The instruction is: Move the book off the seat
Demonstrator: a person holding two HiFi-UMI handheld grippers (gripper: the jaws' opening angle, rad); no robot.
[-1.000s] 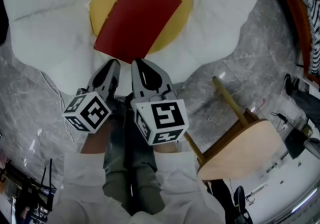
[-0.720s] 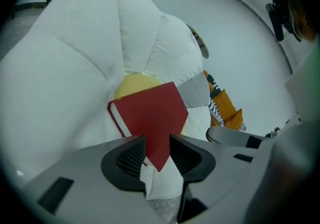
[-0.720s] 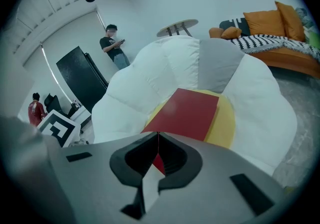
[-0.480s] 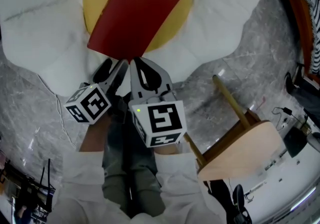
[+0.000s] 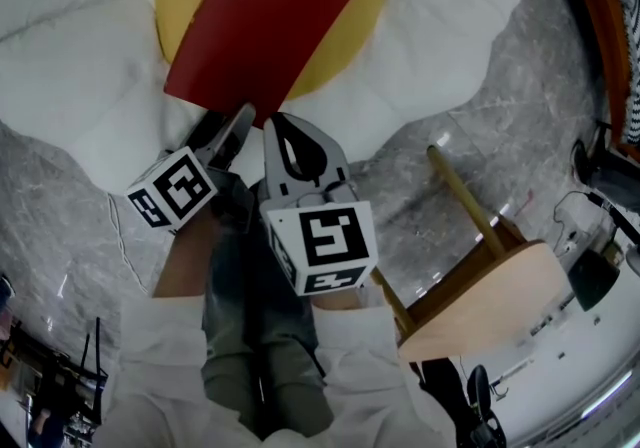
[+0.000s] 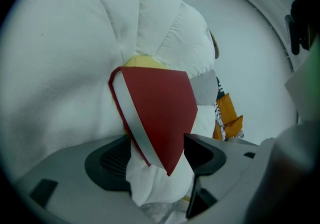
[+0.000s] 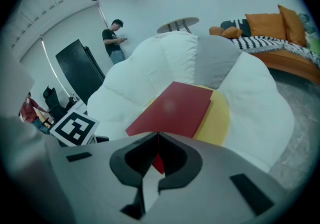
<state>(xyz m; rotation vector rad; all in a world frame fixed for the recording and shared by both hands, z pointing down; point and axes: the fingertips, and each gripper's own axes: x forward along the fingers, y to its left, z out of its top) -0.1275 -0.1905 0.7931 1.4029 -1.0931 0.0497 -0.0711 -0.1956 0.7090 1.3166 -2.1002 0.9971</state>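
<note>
A red book (image 5: 265, 16) lies on the yellow middle of a white fried-egg-shaped seat (image 5: 430, 26). My left gripper (image 5: 225, 131) is at the book's near corner, and its jaws have just been opening. In the left gripper view the book (image 6: 160, 103) shows its red cover and white page edge, with its near corner between the open jaws of the left gripper (image 6: 160, 160). My right gripper (image 5: 280, 126) sits beside it, jaws shut, just short of the same corner. In the right gripper view the book (image 7: 172, 108) lies beyond the closed right gripper (image 7: 157, 140).
A tipped wooden stool (image 5: 480, 306) lies on the marble floor (image 5: 60, 206) to the right. The holder's legs (image 5: 260, 336) are below the grippers. Behind the seat are a standing person (image 7: 114, 38), a black cabinet (image 7: 77, 65), a round table (image 7: 177, 23) and an orange sofa (image 7: 270, 28).
The left gripper's jaws have gone from shut to open, and it has moved down and forward to the book's near corner. The right gripper has sunk slightly and stays shut.
</note>
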